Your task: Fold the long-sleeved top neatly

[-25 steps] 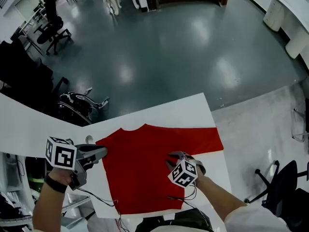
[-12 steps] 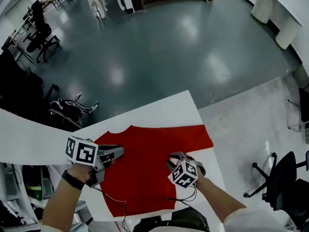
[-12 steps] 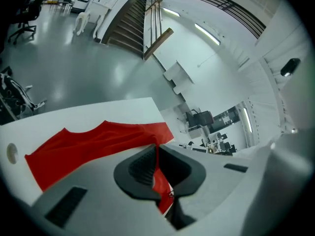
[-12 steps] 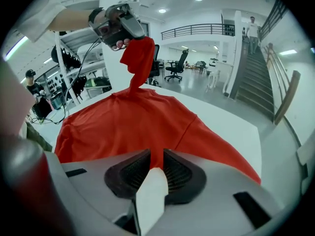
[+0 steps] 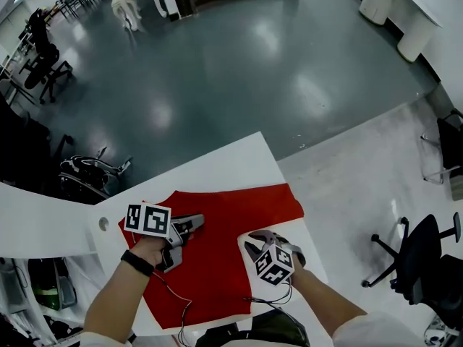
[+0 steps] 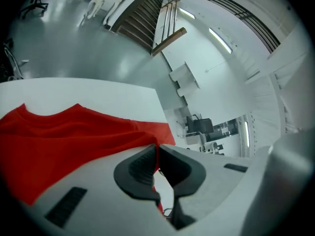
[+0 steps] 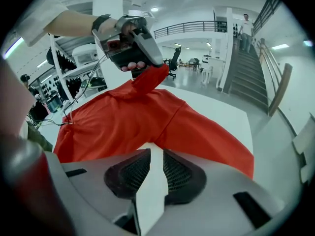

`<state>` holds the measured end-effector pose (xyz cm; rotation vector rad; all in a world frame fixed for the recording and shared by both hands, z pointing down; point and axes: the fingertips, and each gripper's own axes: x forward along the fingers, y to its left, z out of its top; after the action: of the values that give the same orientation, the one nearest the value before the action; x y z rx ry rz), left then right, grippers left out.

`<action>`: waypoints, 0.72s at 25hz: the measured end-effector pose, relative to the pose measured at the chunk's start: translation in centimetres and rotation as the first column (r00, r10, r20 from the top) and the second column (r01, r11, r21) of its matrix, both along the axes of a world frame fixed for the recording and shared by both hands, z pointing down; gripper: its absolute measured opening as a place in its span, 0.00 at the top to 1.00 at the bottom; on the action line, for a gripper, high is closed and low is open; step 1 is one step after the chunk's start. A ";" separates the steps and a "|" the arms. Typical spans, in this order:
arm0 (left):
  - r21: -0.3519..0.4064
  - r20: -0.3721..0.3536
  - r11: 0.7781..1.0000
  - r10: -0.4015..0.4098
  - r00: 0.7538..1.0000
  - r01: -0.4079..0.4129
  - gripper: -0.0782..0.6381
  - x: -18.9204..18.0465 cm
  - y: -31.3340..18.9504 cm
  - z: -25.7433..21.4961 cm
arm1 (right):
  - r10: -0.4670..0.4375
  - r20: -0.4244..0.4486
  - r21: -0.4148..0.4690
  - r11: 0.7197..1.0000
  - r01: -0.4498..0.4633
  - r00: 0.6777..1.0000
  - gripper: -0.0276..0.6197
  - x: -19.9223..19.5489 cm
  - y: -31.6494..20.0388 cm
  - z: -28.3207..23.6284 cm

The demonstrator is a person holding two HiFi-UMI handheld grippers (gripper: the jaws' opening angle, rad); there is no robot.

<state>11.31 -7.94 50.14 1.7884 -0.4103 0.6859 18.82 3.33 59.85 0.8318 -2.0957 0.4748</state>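
In the head view, the red long-sleeved top lies spread on the white bench, with one sleeve stretched toward the bench's right edge. Our left hand, a dark band on its wrist, reaches in from the lower left. It tilts the left gripper down over the left part of the top. Our right hand comes in from below. Its right gripper points steeply down at a bare patch of bench just beside the cloth's edge.

In the left gripper view, we see the jaws together, pinching a thin fold of red cloth. The rest of the top spreads out ahead on the bench.

In the right gripper view, the jaws stand slightly apart, with only white bench showing in the gap and the top just beyond their tips. Across the top, the left gripper holds a peak of red cloth lifted off the bench.
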 end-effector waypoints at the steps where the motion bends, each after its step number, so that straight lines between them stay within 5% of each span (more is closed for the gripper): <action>1: -0.008 0.006 1.000 -0.010 1.000 0.010 0.86 0.4 -0.1 0.7 | 0.003 0.001 0.001 1.000 -0.003 1.000 0.81 0.2 0.1 0.0; 10: -0.069 0.022 0.995 -0.065 0.998 0.066 0.86 3.1 -0.4 6.0 | 0.025 0.000 -0.003 1.000 -0.025 1.000 0.81 1.8 0.5 0.4; 14: -0.049 -0.085 0.998 -0.050 0.995 0.046 0.61 4.2 0.1 4.9 | 0.024 -0.004 -0.003 1.000 -0.024 1.000 0.81 1.6 0.1 0.5; 18: 0.059 -0.159 0.998 0.000 0.987 0.009 0.59 2.7 1.0 2.0 | 0.058 0.025 -0.009 0.998 -0.058 0.998 0.81 1.1 -1.2 -0.5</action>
<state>14.03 -6.92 52.15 1.8828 -0.3298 0.5275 19.89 2.18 59.37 0.8880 -2.0961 0.5264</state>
